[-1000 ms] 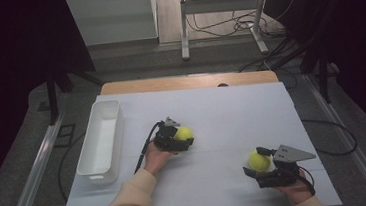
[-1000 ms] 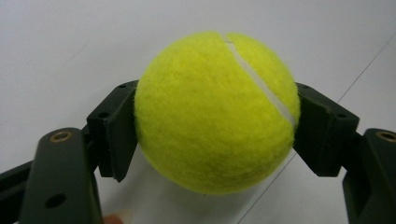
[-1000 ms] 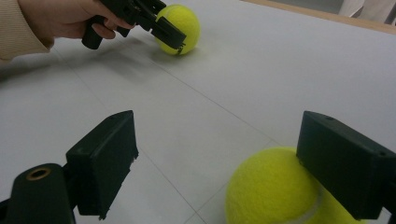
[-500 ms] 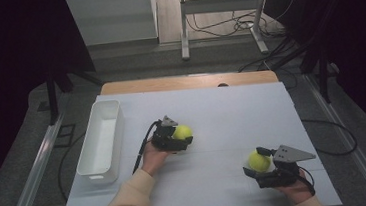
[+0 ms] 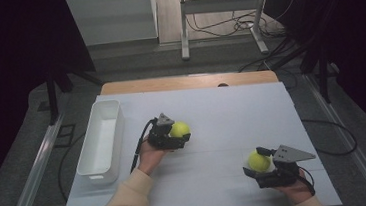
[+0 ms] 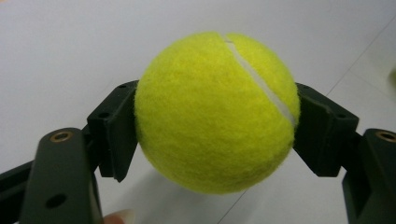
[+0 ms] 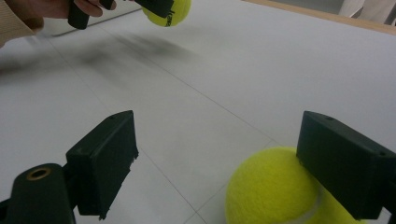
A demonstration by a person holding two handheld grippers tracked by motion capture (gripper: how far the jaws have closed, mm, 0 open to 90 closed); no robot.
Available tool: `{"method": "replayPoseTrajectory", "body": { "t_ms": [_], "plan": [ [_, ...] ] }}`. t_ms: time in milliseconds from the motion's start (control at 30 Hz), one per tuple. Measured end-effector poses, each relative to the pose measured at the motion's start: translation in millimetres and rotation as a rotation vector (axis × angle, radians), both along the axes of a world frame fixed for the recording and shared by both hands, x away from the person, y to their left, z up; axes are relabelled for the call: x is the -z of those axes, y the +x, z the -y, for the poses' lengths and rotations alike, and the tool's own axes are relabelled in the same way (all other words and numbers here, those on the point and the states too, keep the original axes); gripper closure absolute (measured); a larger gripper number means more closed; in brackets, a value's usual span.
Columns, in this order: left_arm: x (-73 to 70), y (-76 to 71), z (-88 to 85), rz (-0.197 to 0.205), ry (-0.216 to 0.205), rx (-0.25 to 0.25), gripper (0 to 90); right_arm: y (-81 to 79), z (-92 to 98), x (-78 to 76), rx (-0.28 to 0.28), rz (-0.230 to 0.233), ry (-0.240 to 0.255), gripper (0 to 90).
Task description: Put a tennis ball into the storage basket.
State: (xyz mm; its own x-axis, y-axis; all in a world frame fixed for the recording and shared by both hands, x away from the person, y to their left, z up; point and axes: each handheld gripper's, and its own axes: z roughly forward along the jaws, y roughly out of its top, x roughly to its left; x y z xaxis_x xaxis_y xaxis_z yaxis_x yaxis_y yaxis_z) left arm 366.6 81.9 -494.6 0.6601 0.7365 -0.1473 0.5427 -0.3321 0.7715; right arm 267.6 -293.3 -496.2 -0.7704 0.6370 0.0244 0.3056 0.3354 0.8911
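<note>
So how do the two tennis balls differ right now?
The left ball is clamped between both pads of the left hand-held gripper; the right ball touches just one pad of the open right hand-held gripper. The left ball is lifted off the table; the right ball rests on it. Both are yellow-green.

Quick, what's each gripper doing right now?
Left gripper: shut on a tennis ball, lifted off the table.
Right gripper: open, with another ball on the table touching one jaw.
</note>
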Motion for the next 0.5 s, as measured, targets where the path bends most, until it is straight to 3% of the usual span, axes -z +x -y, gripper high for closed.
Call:
{"method": "replayPoseTrajectory", "body": {
  "t_ms": [500],
  "plan": [
    [-14.7, -4.6, -5.3, 0.034, -0.031, -0.001, 25.4, 0.0, 0.1, 0.0, 0.001, 0.001, -0.001, 12.9]
  ]
}}
